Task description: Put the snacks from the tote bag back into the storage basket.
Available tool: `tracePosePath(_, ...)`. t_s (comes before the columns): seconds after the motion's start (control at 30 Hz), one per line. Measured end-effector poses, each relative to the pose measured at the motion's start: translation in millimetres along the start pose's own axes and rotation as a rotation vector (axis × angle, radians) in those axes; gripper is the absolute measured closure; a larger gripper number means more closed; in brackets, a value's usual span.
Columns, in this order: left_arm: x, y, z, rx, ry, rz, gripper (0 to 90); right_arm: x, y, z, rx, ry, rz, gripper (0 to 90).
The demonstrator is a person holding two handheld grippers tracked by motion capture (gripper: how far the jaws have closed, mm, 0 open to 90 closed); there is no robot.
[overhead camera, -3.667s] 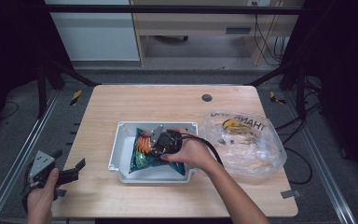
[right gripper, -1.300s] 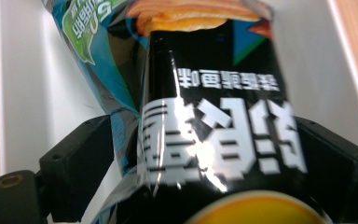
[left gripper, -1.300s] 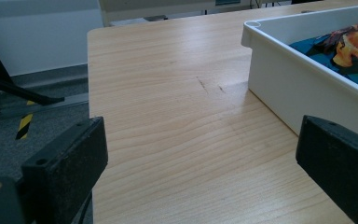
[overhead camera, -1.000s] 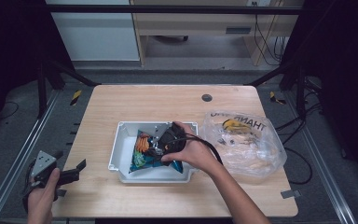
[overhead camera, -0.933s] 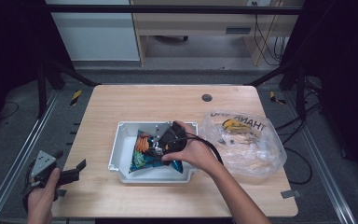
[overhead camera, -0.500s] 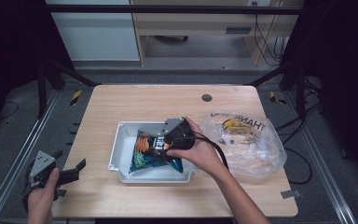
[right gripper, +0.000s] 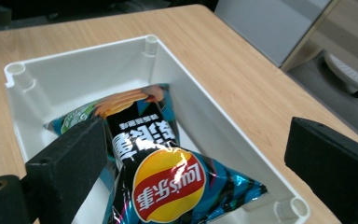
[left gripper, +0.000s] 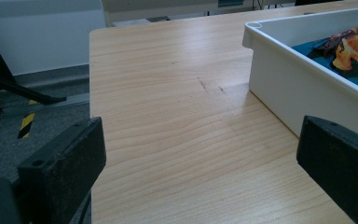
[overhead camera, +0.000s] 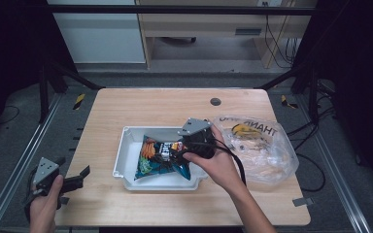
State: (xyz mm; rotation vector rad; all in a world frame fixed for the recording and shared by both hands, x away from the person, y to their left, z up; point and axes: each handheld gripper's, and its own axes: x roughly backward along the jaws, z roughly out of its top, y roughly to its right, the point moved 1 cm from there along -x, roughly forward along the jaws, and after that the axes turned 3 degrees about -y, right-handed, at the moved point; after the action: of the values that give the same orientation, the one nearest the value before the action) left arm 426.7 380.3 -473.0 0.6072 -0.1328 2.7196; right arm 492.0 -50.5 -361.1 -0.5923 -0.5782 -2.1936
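Two grippers are in my hands, and both stand wide open, holding nothing. My right gripper (overhead camera: 182,151) hovers over the white tray (overhead camera: 126,145) near the middle of the table (overhead camera: 165,104); in the right gripper view its jaws are spread far apart, one on each side of the chip bag (right gripper: 163,182), and I cannot tell whether either jaw brushes it. The chip bag lies flat inside the tray, blue and black with a red and yellow logo, its printed face up. My left gripper (overhead camera: 70,180) sits at the table's near left corner, well apart from the tray, jaws released and pointing along bare wood. A clear plastic bag (overhead camera: 257,145) lies just right of the tray
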Motion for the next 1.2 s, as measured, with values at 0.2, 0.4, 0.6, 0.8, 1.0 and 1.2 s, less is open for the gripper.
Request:
tracePosePath(0.2,0.0,-0.5,-0.3,0.004,0.000,0.002,0.9,9.0,4.3,-0.2,-0.056,0.035,-0.034,6.2)
tracePosePath(0.4,-0.6,0.6,1.6,-0.004,0.002,-0.005,0.9,17.7,4.7,-1.7,-0.075,0.030,-0.056,5.8)
tracePosePath(0.6,-4.0,3.4,4.0,-0.021,0.001,-0.018,0.9,31.9,3.9,-4.8,-0.102,0.069,-0.091,5.4)
tracePosePath(0.8,-5.0,5.5,4.1,-0.025,-0.005,-0.016,0.9,41.5,10.1,-8.7,-0.151,0.109,-0.181,5.1)
tracePosePath(1.0,-6.3,7.3,4.0,-0.028,-0.010,-0.021,0.9,50.1,19.5,-13.7,-0.210,0.132,-0.277,5.6)
tracePosePath(1.2,-5.2,6.9,3.3,-0.021,-0.010,-0.018,0.9,62.0,26.7,-24.7,-0.218,0.120,-0.320,5.4)
